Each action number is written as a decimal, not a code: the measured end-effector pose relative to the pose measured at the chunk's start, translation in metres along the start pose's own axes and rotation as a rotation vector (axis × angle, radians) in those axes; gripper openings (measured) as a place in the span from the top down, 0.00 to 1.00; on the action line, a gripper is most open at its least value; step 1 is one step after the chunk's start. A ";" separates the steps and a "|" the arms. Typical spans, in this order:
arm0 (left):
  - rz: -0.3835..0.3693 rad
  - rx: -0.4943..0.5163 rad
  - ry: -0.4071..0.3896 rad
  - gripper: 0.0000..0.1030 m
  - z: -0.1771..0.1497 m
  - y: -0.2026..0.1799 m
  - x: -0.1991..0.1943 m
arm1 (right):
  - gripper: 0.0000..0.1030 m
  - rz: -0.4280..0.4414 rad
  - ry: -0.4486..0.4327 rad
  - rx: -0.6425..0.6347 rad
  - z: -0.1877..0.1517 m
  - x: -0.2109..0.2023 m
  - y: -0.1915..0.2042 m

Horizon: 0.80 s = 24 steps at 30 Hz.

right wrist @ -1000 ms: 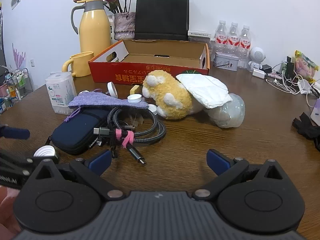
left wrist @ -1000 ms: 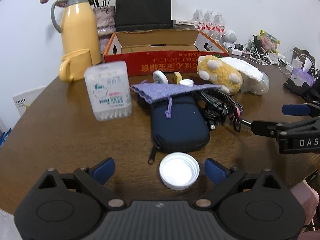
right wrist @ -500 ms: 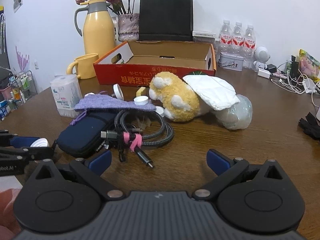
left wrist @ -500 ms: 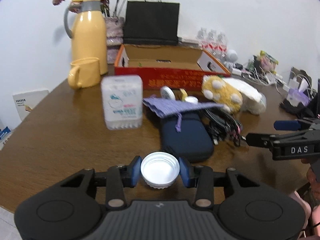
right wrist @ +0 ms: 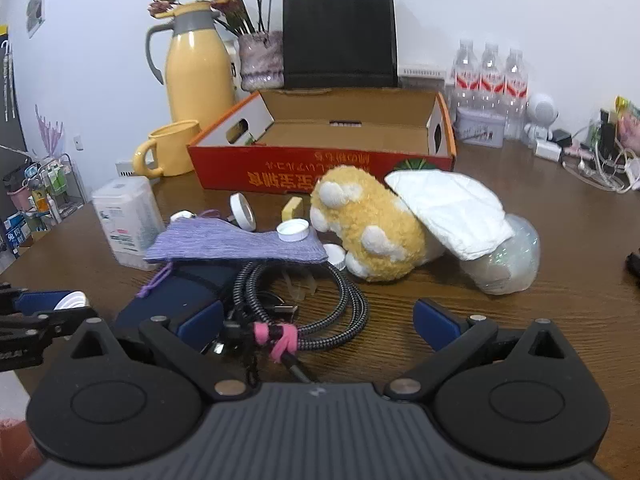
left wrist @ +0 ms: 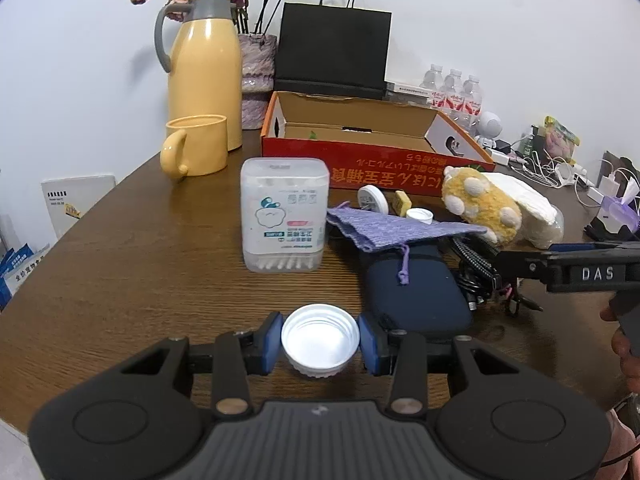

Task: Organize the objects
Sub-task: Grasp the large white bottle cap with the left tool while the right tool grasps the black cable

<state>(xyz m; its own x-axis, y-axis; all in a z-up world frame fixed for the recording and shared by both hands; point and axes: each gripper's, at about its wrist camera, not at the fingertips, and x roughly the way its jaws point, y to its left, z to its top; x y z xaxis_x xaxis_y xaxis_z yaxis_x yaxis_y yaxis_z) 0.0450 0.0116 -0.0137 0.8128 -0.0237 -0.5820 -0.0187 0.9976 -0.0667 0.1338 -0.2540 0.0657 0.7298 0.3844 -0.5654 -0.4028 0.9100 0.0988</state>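
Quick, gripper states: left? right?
Left gripper: shut on white cap.
Right gripper: open, holding nothing, over the cable.

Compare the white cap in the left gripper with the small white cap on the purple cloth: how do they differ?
The gripped white cap is wider and lies open side up between the left gripper's pads; the small white cap rests free on the purple pouch, its rim also upward. Both are round, white, ribbed.
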 end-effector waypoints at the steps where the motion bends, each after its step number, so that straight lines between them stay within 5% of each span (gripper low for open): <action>1: 0.000 -0.002 0.001 0.62 0.000 0.001 0.002 | 0.00 0.010 0.005 0.018 0.000 0.003 -0.003; 7: 0.005 -0.021 0.011 0.62 0.002 0.008 0.012 | 0.00 0.068 0.052 0.103 0.004 0.022 -0.012; 17: -0.001 -0.033 0.016 0.62 0.003 0.014 0.019 | 0.00 0.050 0.082 0.064 0.005 0.042 -0.002; 24: -0.003 -0.042 0.011 0.62 0.002 0.016 0.017 | 0.11 0.072 0.059 0.078 0.001 0.033 -0.005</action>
<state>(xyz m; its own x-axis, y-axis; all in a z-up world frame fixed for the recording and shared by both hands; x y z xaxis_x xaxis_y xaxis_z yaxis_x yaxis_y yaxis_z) 0.0601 0.0277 -0.0232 0.8066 -0.0274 -0.5905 -0.0413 0.9939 -0.1024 0.1607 -0.2455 0.0472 0.6658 0.4415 -0.6015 -0.4070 0.8905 0.2032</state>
